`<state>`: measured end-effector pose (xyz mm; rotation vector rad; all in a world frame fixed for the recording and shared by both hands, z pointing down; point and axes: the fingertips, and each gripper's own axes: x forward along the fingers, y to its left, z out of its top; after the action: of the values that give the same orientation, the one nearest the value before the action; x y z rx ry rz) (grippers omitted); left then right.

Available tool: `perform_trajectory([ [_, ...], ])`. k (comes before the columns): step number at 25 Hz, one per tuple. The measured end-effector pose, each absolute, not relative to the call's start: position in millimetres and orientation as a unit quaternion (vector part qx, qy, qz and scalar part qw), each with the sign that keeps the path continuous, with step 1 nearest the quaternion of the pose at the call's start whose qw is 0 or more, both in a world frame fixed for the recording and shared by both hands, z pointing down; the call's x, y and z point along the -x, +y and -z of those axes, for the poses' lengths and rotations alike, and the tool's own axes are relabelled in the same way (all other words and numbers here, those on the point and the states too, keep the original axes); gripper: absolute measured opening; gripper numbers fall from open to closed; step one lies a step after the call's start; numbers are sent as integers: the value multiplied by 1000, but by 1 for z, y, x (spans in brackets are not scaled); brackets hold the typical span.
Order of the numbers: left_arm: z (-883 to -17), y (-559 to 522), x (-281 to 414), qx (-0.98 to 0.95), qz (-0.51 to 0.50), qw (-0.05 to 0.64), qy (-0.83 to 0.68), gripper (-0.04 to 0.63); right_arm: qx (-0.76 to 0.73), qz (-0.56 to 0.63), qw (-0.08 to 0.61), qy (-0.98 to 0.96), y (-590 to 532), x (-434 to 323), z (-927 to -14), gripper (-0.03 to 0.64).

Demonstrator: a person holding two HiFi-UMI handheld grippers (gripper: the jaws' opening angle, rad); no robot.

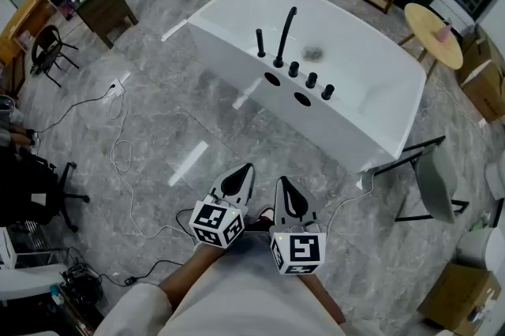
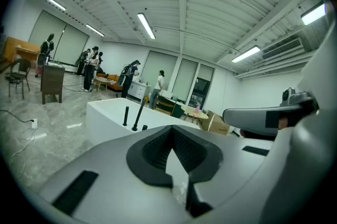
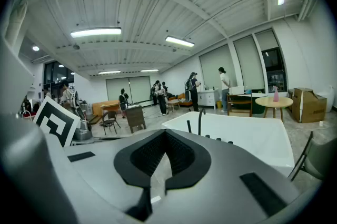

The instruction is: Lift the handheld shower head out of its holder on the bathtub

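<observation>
The white bathtub stands on the grey floor ahead of me. Black fittings line its near rim: a slim upright rod, the handheld shower head, sits in its holder at the left, beside a tall curved spout and three knobs. My left gripper and right gripper hover side by side well short of the tub, both shut and empty. The left gripper view shows its gripper with the shower head far beyond it. In the right gripper view the gripper likewise has the shower head in the distance.
A grey chair stands at the tub's right end and a round wooden table behind it. Cables trail over the floor at left. A dark cabinet and black chairs stand far left. People stand at the room's back.
</observation>
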<state>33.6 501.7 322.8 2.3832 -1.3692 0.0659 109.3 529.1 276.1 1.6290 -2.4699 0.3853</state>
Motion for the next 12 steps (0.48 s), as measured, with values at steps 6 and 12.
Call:
perform_trajectory([
  [6,-328,503,-32,-854,-31,192,-482,5,-540,-129,76,-828,526,-102,-282,18],
  [12,-326,502,-23,-852,-36,190,-487,5,-525,-151,69,-835,520,-90,-288,18],
])
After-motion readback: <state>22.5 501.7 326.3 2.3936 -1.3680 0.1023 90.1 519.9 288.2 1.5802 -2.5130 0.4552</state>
